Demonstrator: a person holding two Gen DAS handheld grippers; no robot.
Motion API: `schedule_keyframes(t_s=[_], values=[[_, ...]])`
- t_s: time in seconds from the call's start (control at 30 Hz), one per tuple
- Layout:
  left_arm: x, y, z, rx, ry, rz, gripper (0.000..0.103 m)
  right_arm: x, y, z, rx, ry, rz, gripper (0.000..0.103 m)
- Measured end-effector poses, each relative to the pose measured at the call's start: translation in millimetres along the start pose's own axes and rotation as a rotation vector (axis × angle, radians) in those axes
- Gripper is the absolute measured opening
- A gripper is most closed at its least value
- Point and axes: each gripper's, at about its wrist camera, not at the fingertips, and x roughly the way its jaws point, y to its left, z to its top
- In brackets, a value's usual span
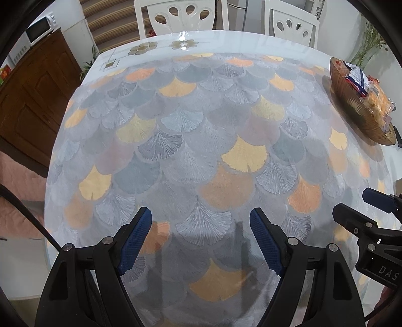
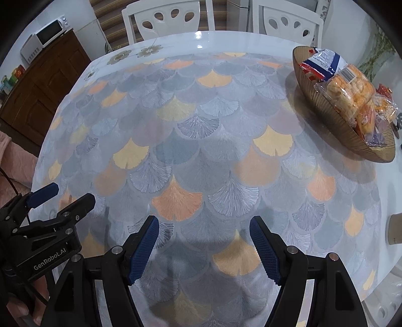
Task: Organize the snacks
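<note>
The snacks (image 2: 346,85) are seen piled in a ribbed brown bowl (image 2: 326,118) at the far right of the bench (image 2: 201,37). A clear packet of orange puffed pieces (image 2: 350,86) lies on top, with a blue-and-white wrapper (image 2: 324,61) behind it and red packets (image 2: 307,69) tucked underneath. The bowl is set just beyond the fan-patterned cloth (image 2: 191,140) by which most of the bench is covered.

Well apart from the bowl, at the near side, the right tool (image 2: 204,247) is held over bare cloth, its blue pads (image 2: 144,249) spread apart with nothing between them. The left tool (image 1: 201,239) is held beside it, likewise released and empty. Each tool is caught at the edge of the other's view. Two white chairs (image 2: 170,17) are stood at the far edge of the bench, and a wooden cabinet (image 2: 45,83) with a white microwave (image 2: 42,41) on top is seen to the left.
</note>
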Motion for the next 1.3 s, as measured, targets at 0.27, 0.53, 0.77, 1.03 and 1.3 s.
schedule_keyframes(t_s=[0.27, 0.53, 0.77, 1.03, 1.3], values=[[-1, -4, -2, 0.003, 0.000, 0.001, 0.079, -3, -4, -1, 0.005, -0.006, -0.008, 0.073], [-1, -6, -1, 0.008, 0.002, 0.003, 0.079, -3, -4, -3, 0.001, -0.004, -0.013, 0.072], [3, -8, -4, 0.008, 0.017, 0.004, 0.079, 1, -7, -5, 0.012, 0.006, -0.011, 0.073], [5, -7, -4, 0.004, 0.022, 0.005, 0.079, 3, -5, -4, 0.006, 0.011, -0.012, 0.073], [9, -4, -4, 0.000, 0.030, 0.005, 0.079, 5, -4, -2, 0.004, 0.018, -0.014, 0.073]])
